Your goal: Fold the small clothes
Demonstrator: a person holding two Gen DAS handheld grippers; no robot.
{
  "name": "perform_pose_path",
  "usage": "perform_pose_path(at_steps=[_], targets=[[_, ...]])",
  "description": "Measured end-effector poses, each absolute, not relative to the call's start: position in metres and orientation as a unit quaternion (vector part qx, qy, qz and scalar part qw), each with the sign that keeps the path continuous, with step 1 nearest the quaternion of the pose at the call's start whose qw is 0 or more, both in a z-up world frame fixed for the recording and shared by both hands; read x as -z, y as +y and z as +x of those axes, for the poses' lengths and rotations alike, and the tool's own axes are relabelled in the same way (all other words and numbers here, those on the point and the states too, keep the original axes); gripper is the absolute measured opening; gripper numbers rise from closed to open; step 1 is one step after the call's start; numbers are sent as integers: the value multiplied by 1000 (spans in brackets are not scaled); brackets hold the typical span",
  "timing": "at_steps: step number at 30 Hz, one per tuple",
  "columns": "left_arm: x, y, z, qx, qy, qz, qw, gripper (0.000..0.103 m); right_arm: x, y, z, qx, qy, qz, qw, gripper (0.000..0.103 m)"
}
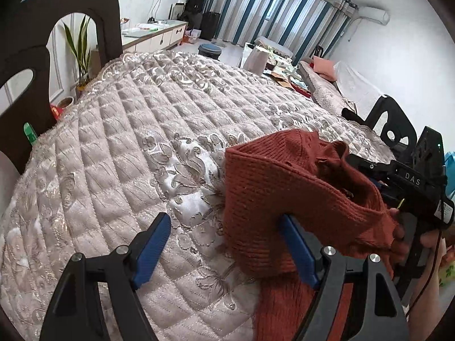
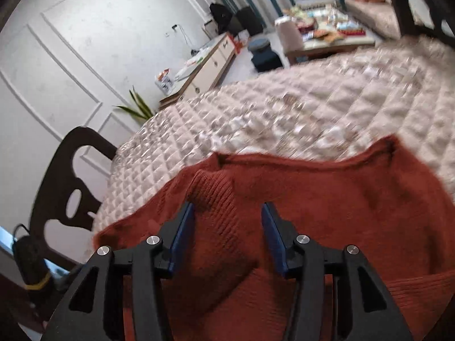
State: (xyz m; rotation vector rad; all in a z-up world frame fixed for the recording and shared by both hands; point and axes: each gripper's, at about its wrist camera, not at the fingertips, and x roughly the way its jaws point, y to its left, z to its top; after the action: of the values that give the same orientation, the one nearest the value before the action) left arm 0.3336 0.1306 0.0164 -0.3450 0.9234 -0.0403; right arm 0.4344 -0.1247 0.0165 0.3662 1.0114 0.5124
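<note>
A rust-red knitted sweater (image 1: 284, 187) lies bunched at the near right of the quilted table cover (image 1: 142, 142). My left gripper (image 1: 224, 227) is open; its right finger (image 1: 298, 253) is tucked under a fold of the sweater, its left finger (image 1: 153, 244) over bare quilt. My right gripper (image 2: 227, 221) is open just above the sweater (image 2: 327, 204), a ribbed fold between its fingers, nothing clamped. The right gripper's body (image 1: 409, 182) shows in the left wrist view, against the sweater's right edge.
Dark wooden chairs stand at the table's left (image 1: 57, 28) and far right (image 1: 392, 125). A potted plant (image 1: 79, 48), a white cabinet (image 1: 153, 34), a cluttered low table (image 2: 327, 34) and striped curtains (image 1: 284, 8) lie beyond.
</note>
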Motion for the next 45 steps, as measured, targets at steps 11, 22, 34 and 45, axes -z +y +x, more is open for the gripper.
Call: perform_pose_path(at_steps=[11,22,34,45], targets=[[-14,130,339,5,441,-161,883,82,-70,-106,390,-76,379,-25,922,11],[-20,118,352,-7,439,-140,888,82,-106,-142,359,57,402,-95,909,17],[-11,114,359,-19,452,-125,883,82,-83,-238,367,56,445,21,894,35],[-23,105,353,-7,435,-98,895,82,-43,-254,366,-85,423,46,901,35]])
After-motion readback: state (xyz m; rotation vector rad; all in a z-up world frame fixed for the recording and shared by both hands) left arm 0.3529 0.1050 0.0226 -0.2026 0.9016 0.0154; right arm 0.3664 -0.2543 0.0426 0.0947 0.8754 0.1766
